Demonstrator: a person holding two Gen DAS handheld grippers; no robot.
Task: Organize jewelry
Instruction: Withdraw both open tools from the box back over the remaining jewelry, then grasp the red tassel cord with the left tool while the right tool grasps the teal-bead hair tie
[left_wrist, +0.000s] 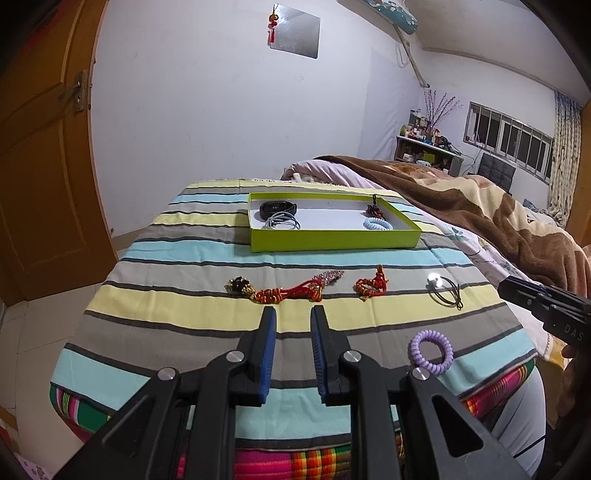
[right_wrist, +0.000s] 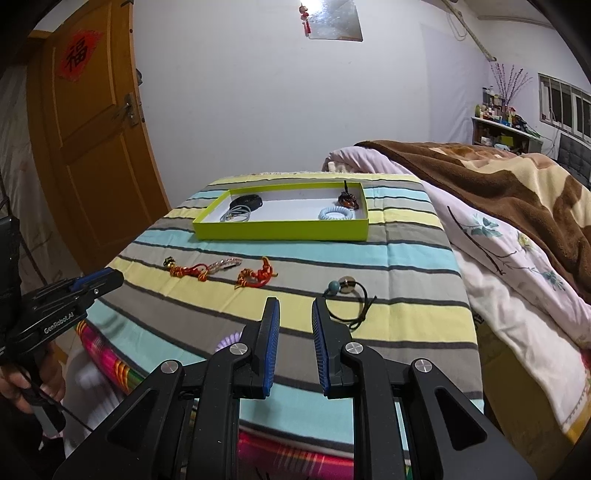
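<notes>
Hovering over the near edge of the striped cloth (left_wrist: 207, 254), the left gripper (left_wrist: 293, 314) has its blue-padded jaws parted with nothing between them. Just beyond its tips lies a long red knotted cord (left_wrist: 286, 293) with a dark and gold charm (left_wrist: 238, 285) at its left end and a sparkly pink clip (left_wrist: 328, 276) at its right. A little to the right of that sits a smaller red knot ornament (left_wrist: 371, 286), and further right a black hair tie with a shiny bead (left_wrist: 445, 291). Nearer the person, off to the right of the left gripper's fingers, a purple spiral hair tie (left_wrist: 430, 350) lies close to the cloth's front edge.

The right gripper (right_wrist: 295, 304) is likewise held apart and empty, poised above the cloth. The black hair tie (right_wrist: 349, 301) lies just beside its right fingertip, slightly ahead, with no contact that I can make out. The small red ornament (right_wrist: 256, 277) is ahead and to the left; the long red cord (right_wrist: 190, 271) further left again.

Well past all of these, at the far side of the cloth, stands a shallow lime green box (left_wrist: 334, 242). Inside it are a black band (left_wrist: 277, 209) and some pale grey loops (left_wrist: 282, 223) at the left end, a light blue spiral hair tie (left_wrist: 376, 224) and a dark reddish charm (left_wrist: 375, 210) at the right end. A bed with a brown blanket (right_wrist: 498, 177) runs along the right, and an orange door (right_wrist: 92, 129) stands at the left.
</notes>
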